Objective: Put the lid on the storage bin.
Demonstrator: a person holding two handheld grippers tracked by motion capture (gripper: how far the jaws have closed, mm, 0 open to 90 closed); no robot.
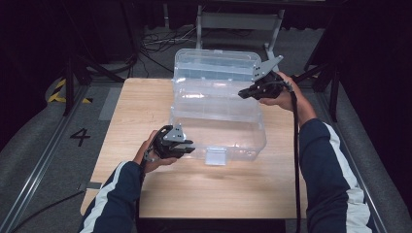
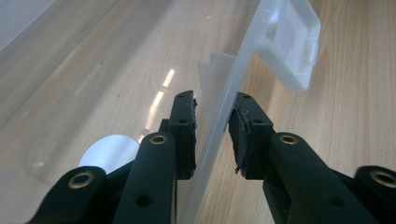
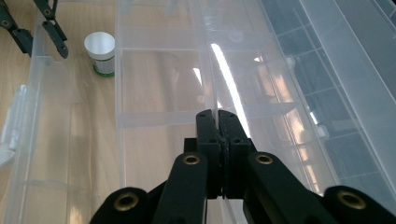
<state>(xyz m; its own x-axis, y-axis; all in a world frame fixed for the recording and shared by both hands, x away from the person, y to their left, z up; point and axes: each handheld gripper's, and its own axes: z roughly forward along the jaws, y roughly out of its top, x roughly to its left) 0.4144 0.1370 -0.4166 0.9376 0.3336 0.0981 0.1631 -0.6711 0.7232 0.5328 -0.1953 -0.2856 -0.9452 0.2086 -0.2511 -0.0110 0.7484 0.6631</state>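
A: High view, left to right. Wooden table [image 1: 145, 194], a big clear plastic organizer box [image 1: 218, 121] sitting mid-table with its lid [image 1: 216, 63] swung up at the far side. Left gripper [image 1: 187, 148] is at the box's near-left corner, right gripper [image 1: 245, 93] over the right part of the box, near the hinge line.

B: Jaws?

A: Left gripper view: left gripper [image 2: 212, 135] straddles the box's front wall [image 2: 219, 126], one pad inside, one outside. Slim gaps show on both sides, so I'd say jaws apart around the wall, not pinching. The white front latch [image 2: 289, 42] hangs just beyond. Right gripper view: right gripper [image 3: 218, 116] has its jaws pressed together with nothing between them, tips hovering above an inner divider [image 3: 159, 119].

B: Anything in the box?

A: A small white pot with a green band [image 3: 101, 53] in a far compartment, close to the left gripper [image 3: 42, 28] seen from that side.

B: How does the box handle?

A: My guess: light, almost empty, thin walls, stiff enough but flexes if squeezed mid-span. Smooth plastic, slippery on pads, and it'll slide on the wood when pushed. Lid is wide and floppy on its hinge. Best hold is the front wall near a corner or beside the latch where it's stiffer; for the lid, take the rim edge, not the panel.
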